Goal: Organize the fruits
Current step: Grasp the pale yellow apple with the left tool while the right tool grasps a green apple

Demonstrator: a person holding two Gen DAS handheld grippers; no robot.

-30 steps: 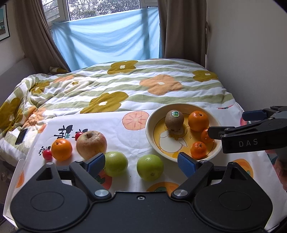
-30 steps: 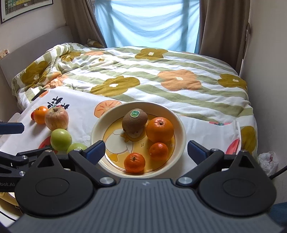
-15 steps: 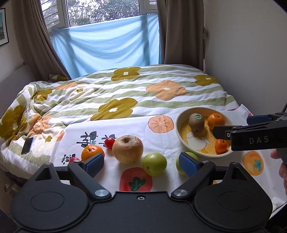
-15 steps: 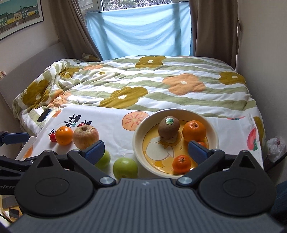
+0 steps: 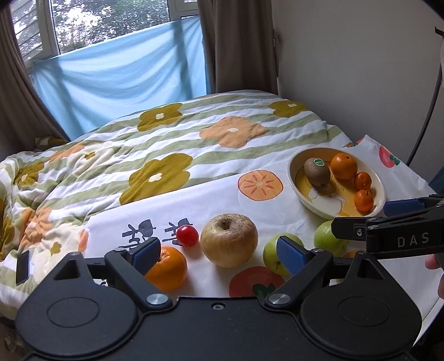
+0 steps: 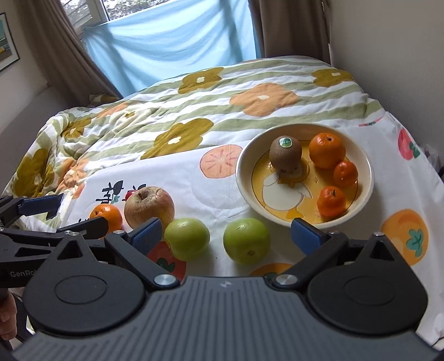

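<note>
Hovering wide open and empty, the left gripper (image 5: 217,251) and right gripper (image 6: 227,234) are lining up over loose fruit beside the bowl (image 6: 244,177), likely to fill it.

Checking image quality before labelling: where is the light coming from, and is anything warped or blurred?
Left wrist view: daylight from the window, soft shadows, fruit sharp, fisheye bends the wall edge. Right wrist view: same backlight, bowl and green apples crisp, corners darkened.
</note>
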